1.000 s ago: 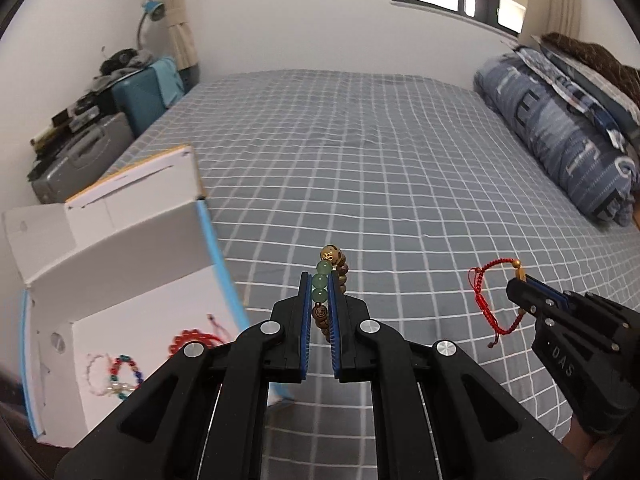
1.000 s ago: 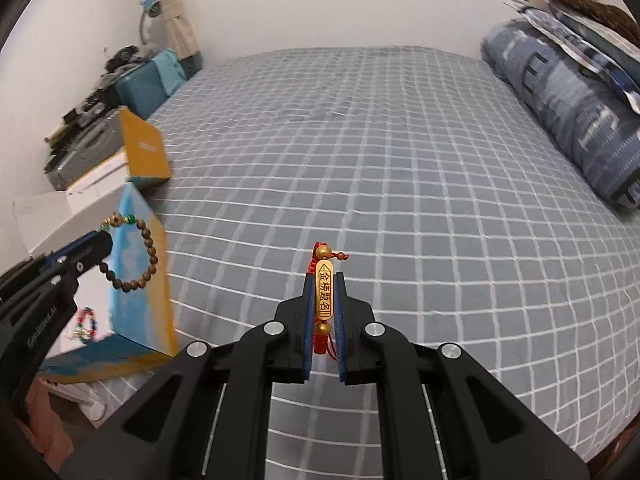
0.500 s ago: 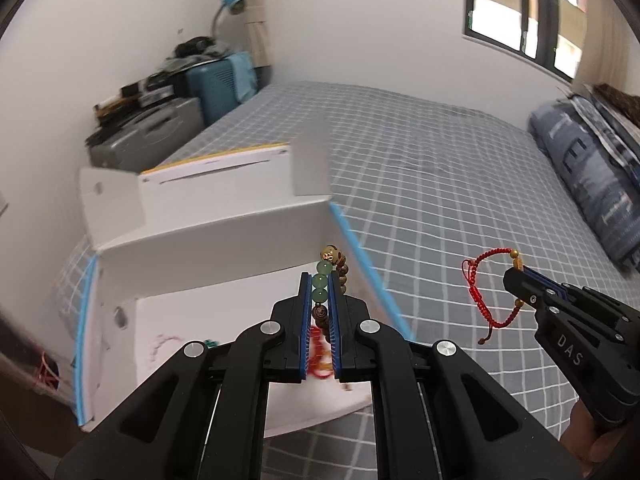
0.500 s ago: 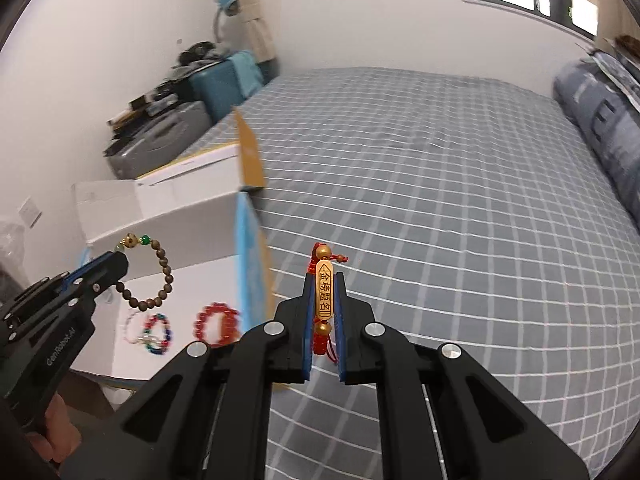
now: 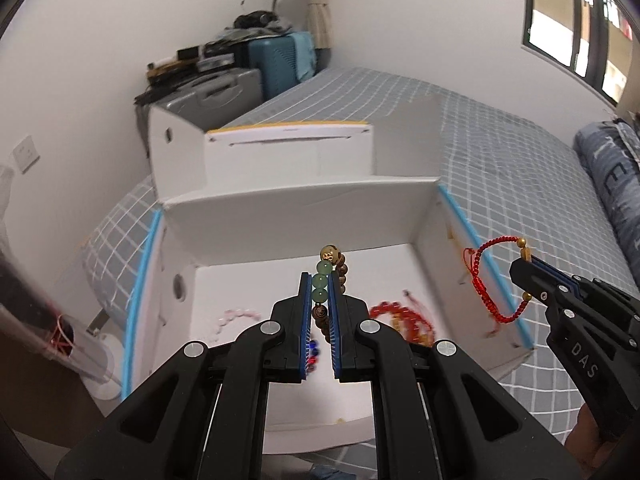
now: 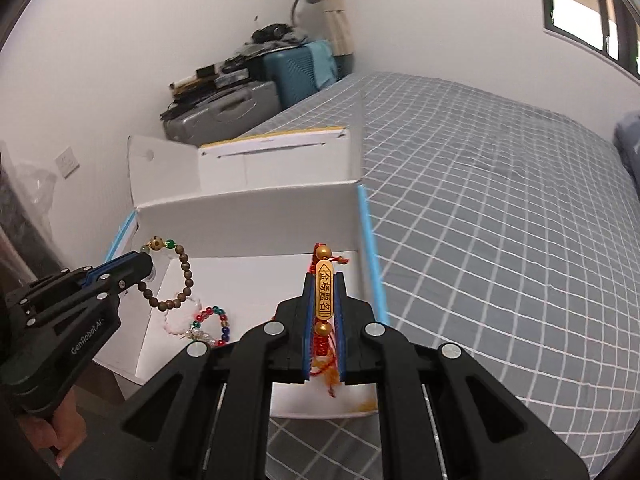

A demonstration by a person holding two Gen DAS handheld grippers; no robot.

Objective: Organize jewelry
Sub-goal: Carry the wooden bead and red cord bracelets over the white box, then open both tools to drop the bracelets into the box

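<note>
My left gripper (image 5: 320, 280) is shut on a brown bead bracelet (image 5: 325, 280) with green beads and a gold one, held above the open white box (image 5: 304, 216). It also shows in the right wrist view (image 6: 176, 280), hanging from the left gripper (image 6: 146, 260). My right gripper (image 6: 325, 280) is shut on a red cord bracelet (image 6: 324, 296) with a gold plate, held over the box's (image 6: 248, 216) right side. In the left wrist view the red cord bracelet (image 5: 486, 280) hangs from the right gripper (image 5: 524, 268) beside the box's right wall. Several bracelets (image 5: 400, 318) lie inside the box.
The box sits at the left edge of a bed with a grey checked sheet (image 6: 500, 200). Its lid flaps (image 5: 288, 152) stand open at the back. Suitcases (image 6: 224, 112) and clutter stand against the wall behind. A blue pillow (image 5: 612, 184) lies at the far right.
Both grippers have swung left from over the bed to over the open box, each still holding its bracelet. The box now fills the middle of both views.
</note>
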